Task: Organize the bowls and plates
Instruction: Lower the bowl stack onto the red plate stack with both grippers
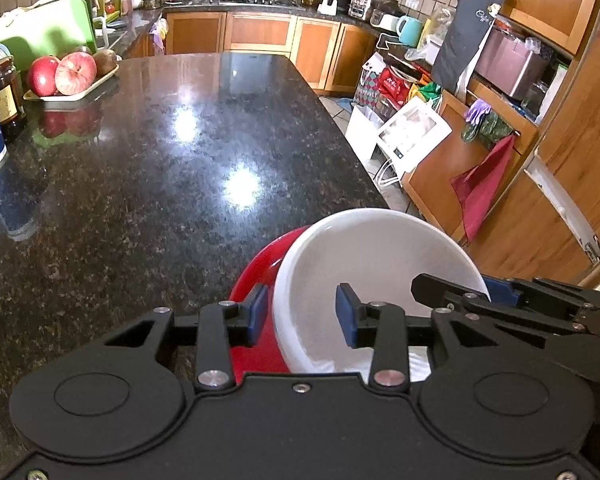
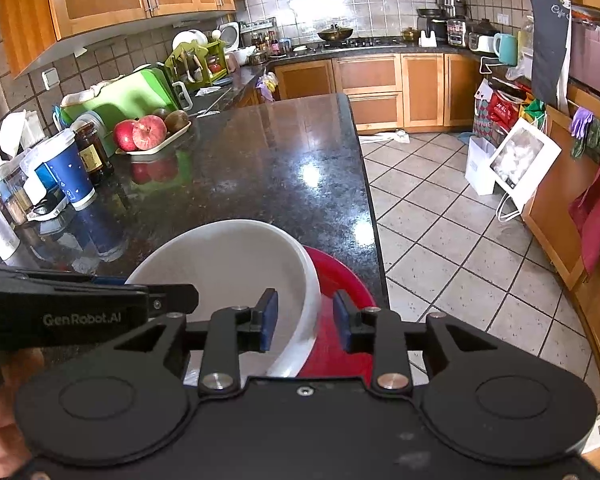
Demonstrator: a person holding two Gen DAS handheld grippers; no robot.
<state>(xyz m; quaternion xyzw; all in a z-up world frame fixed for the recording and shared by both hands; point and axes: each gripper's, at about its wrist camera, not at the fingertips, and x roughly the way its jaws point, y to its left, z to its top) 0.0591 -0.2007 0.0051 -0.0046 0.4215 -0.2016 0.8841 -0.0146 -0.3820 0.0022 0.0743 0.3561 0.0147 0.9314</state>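
White bowl [image 1: 364,280] sits tilted in red bowl [image 1: 260,264], near edge of counter [image 1: 160,160]. L gripper [image 1: 302,314] + R gripper [image 2: 305,316] both partly open round white rim, pads not pressing. Prob. letting go: back off slow, don't bump rim.

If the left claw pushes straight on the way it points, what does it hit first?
Likely the white bowl: its near rim already sits between the open left claw pads, nested in the red bowl. Depth is uncertain.
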